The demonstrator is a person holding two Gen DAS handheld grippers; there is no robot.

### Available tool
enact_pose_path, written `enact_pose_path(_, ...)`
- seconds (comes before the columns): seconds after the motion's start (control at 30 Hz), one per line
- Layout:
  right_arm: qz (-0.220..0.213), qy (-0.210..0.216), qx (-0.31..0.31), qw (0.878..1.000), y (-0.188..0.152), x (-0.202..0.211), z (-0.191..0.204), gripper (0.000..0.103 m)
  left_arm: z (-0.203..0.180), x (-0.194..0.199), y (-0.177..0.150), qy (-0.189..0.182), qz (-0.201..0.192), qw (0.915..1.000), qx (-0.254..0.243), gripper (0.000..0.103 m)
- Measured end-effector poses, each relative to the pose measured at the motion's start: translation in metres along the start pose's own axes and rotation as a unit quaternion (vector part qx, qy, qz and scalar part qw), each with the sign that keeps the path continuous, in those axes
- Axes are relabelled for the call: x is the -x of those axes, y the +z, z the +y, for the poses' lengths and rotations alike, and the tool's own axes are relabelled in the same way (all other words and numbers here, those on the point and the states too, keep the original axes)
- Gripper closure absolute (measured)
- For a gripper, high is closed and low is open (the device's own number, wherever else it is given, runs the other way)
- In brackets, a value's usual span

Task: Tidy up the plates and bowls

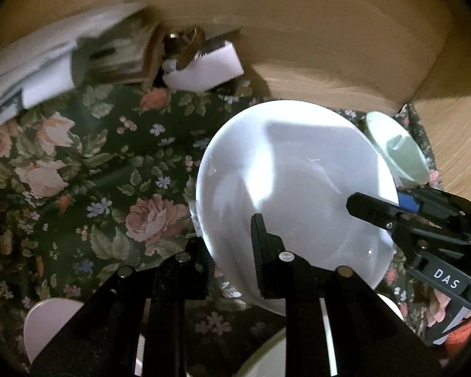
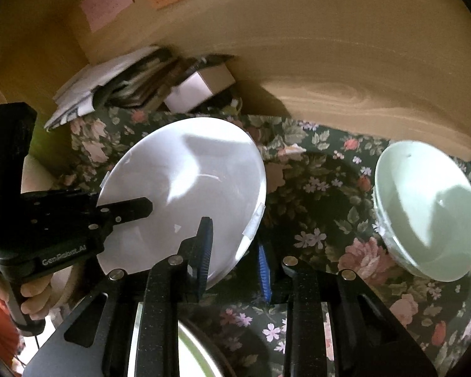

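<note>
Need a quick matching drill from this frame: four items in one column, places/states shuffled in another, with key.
Items:
1. white plate
2. pale green bowl
3. white box
4. floral cloth

Places/states:
a. spread under everything
b. rim pinched by left claw and right claw
c. sits on the cloth, right of the plate, untouched
d. at the back, against the wooden wall

Pairs: 1-b, 2-c, 3-d, 4-a

A home, by the look of it — a flowered tablecloth [image 2: 314,188] lies under the fingers, wood panelling [image 2: 329,72] rises beyond them, and a heap of papers [image 2: 88,91] and a small box [image 2: 197,89] sit ahead — lived-in clutter.
</note>
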State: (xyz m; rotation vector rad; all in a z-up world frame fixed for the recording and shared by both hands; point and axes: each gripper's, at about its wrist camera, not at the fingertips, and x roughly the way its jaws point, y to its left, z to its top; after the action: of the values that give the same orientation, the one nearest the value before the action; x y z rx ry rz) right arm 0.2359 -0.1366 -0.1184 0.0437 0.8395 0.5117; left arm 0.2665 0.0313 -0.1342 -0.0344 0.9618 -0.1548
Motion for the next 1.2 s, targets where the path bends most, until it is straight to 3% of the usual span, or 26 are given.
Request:
enact_pose_path(0.57, -0.031, 0.012, 0.043, 0.999, 0.001, 0.031, 0.054, 0.080, 0.017, 0.077, -0.028, 0.022, -0.060, 0.9979, 0.010, 0.083)
enact_pose_path(1.2, -0.022, 0.059, 0.089, 0.994, -0.016, 0.023, 0.130, 0.080, 0.063, 0.125, -0.088, 0.065, -0.078, 0.9927, 0.064, 0.083)
